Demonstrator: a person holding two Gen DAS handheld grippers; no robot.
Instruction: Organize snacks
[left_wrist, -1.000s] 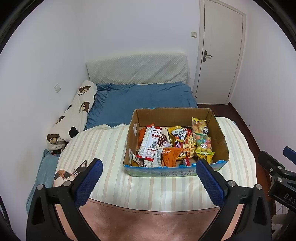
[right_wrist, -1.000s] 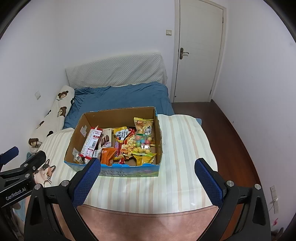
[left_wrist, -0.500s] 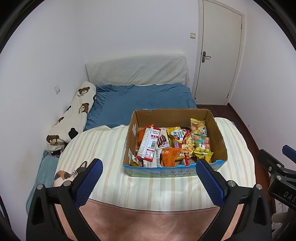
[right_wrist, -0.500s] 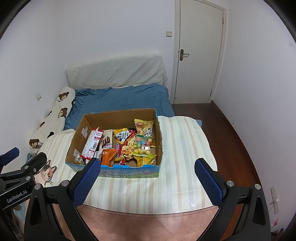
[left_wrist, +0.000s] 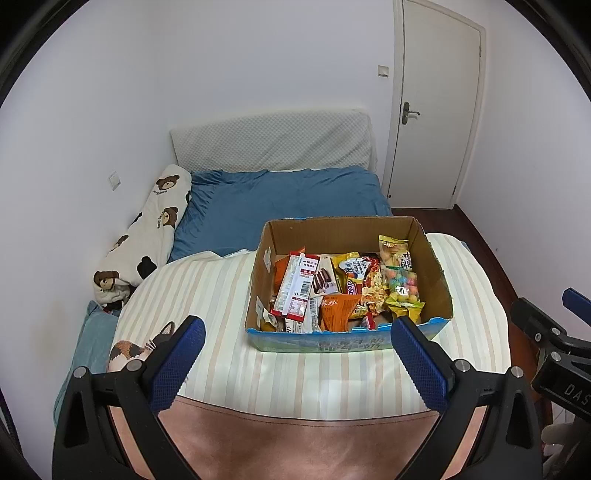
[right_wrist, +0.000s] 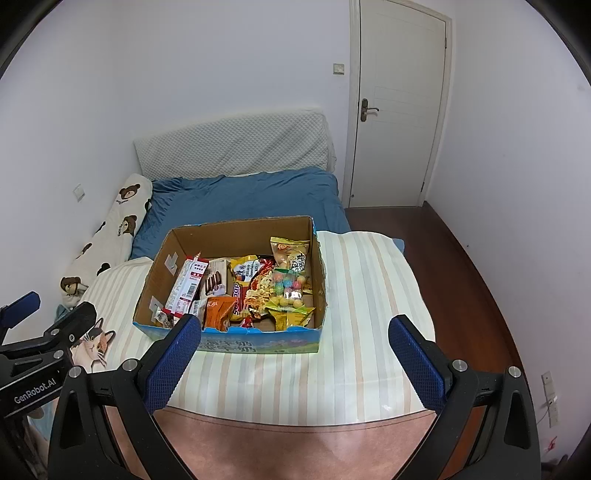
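A white-walled bedroom holds a bed with a blue sheet (left_wrist: 288, 199), a quilted pale headboard pad (left_wrist: 273, 142) against the far wall and a closed white door (right_wrist: 399, 107) to its right, beside dark wood flooring (right_wrist: 465, 266). Along the left wall lies a long cream pillow printed with bears (left_wrist: 144, 236). Nearer the cameras, a cream striped cloth (left_wrist: 207, 295) covers a rounded surface, and a plain pinkish-brown band (left_wrist: 295, 439) runs along its near edge; a cat print (right_wrist: 92, 343) shows at the cloth's left side.

On the striped cloth sits an open cardboard box (left_wrist: 343, 230) with a blue printed front wall, its brown flaps gone or folded so the top stands open. Nothing lies between it and either gripper. Inside, snack packets are heaped loosely and overlap: a long white-and-red box (left_wrist: 297, 291) leans at the left, a packet showing dark chocolate sticks (left_wrist: 323, 282) is beside it, an orange bag (left_wrist: 338, 308) lies at the front, a red-and-yellow noodle pack (right_wrist: 258, 291) is in the middle, and a clear bag of pastel round candies (left_wrist: 402, 286) with a yellow packet (left_wrist: 395, 253) behind it fills the right side.

The left gripper (left_wrist: 295, 354) hovers short of the box, blue-padded jaws spread wide and empty. The right gripper (right_wrist: 295, 354) does the same, jaws released, holding nothing. Each appears at the edge of the other's view.
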